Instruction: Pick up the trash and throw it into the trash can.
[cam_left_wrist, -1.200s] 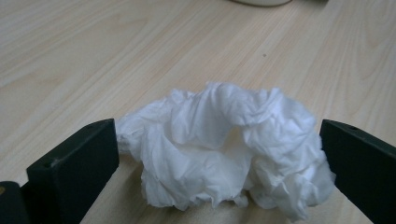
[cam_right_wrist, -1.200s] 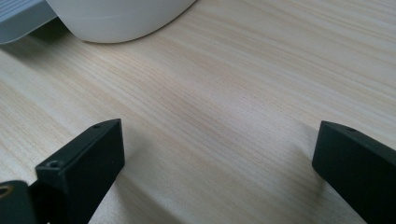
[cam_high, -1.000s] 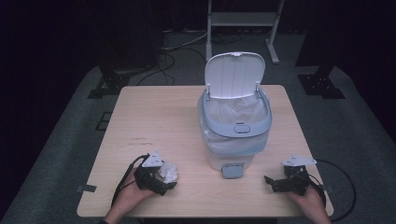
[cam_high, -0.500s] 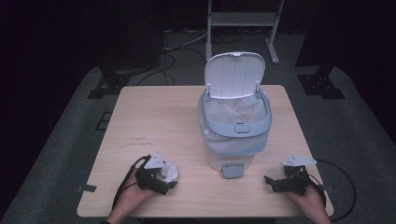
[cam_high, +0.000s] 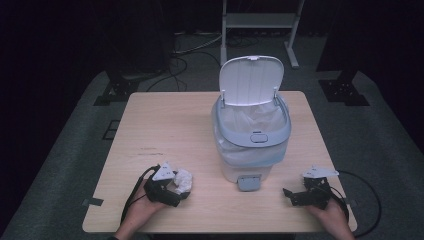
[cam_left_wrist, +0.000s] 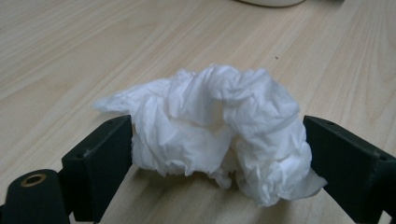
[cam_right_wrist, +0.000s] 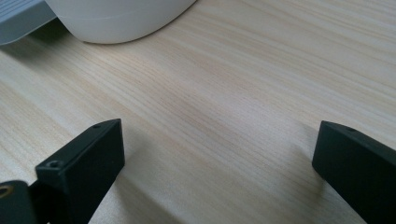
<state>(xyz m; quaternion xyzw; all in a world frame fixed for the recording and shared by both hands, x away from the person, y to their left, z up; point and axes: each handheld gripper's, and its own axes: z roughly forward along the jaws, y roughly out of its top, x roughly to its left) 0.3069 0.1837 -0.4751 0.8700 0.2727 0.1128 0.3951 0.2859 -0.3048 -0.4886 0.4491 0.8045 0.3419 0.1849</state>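
A crumpled tissue (cam_left_wrist: 210, 133) left of the open bin (cam_high: 252, 132) is bracketed by the left gripper (cam_left_wrist: 215, 154), jaws just closing onto it for pickup, while the right gripper (cam_right_wrist: 219, 158) is rested spread

Bin (cam_high: 252, 145) on table (cam_high: 165, 125), rear-centre. Crumpled tissue (cam_high: 183, 180) front-left of bin, between jaws of left gripper (cam_high: 176, 192). Right gripper (cam_high: 289, 195) front-right of bin, on table.

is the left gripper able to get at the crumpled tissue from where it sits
Probably yes: the crumpled tissue already lies between the left gripper jaws, which have just been closing on it, with nothing in the way.
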